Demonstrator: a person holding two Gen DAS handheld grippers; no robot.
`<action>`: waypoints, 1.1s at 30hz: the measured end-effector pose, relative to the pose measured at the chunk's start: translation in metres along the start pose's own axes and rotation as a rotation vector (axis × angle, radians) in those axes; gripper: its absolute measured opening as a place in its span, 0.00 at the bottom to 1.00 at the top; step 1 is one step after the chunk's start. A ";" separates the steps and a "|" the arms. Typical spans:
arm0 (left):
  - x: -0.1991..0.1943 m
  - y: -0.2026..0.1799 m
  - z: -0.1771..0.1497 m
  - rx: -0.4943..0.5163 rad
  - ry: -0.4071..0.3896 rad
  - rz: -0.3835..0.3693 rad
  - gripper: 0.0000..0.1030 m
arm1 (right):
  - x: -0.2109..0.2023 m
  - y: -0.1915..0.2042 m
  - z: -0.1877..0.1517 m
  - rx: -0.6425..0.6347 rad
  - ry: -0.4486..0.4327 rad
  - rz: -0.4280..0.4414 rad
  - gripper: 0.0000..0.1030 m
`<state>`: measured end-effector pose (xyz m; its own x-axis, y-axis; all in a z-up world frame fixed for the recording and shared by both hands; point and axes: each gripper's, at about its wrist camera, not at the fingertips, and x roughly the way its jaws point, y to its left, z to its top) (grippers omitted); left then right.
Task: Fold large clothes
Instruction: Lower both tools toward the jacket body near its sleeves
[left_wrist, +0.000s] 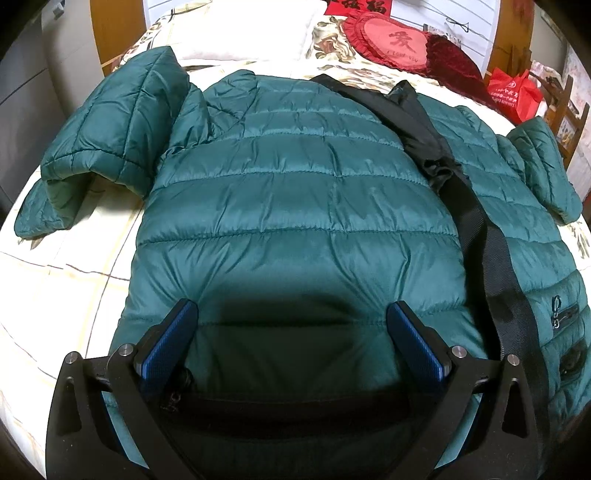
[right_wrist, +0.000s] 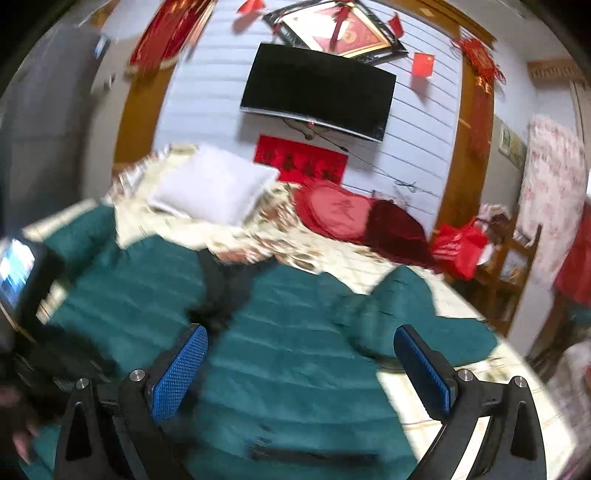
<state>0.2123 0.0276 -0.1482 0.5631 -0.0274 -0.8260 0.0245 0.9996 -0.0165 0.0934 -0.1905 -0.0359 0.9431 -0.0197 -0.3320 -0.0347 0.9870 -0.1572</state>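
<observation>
jacket (left_wrist: 295, 192) flat under both wide jaws; television (right_wrist: 317, 90) only in right view

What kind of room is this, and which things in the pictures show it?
Most likely a bedroom in a home. A green padded jacket lies spread on a bed with a white pillow and red cushions at its far end, and a television hangs on the wall.

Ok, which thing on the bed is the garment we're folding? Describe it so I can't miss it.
Start at the bed with the floral cream cover. Spread across its middle lies the dark green quilted puffer jacket, sleeves out to each side. Unlike the white pillow and red heart cushion behind it, it has a black zipper band down its front.
</observation>
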 end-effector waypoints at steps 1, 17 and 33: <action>0.000 0.000 0.000 0.000 -0.001 -0.001 1.00 | 0.005 0.002 0.000 0.041 0.018 0.046 0.97; 0.000 0.000 0.000 0.011 -0.005 0.007 1.00 | 0.049 -0.001 -0.020 0.200 0.267 0.151 0.97; 0.000 0.003 0.000 0.011 -0.006 0.003 1.00 | 0.051 0.005 -0.023 0.137 0.285 0.105 0.97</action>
<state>0.2118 0.0303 -0.1482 0.5680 -0.0243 -0.8226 0.0316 0.9995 -0.0077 0.1333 -0.1900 -0.0748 0.8057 0.0580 -0.5895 -0.0633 0.9979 0.0117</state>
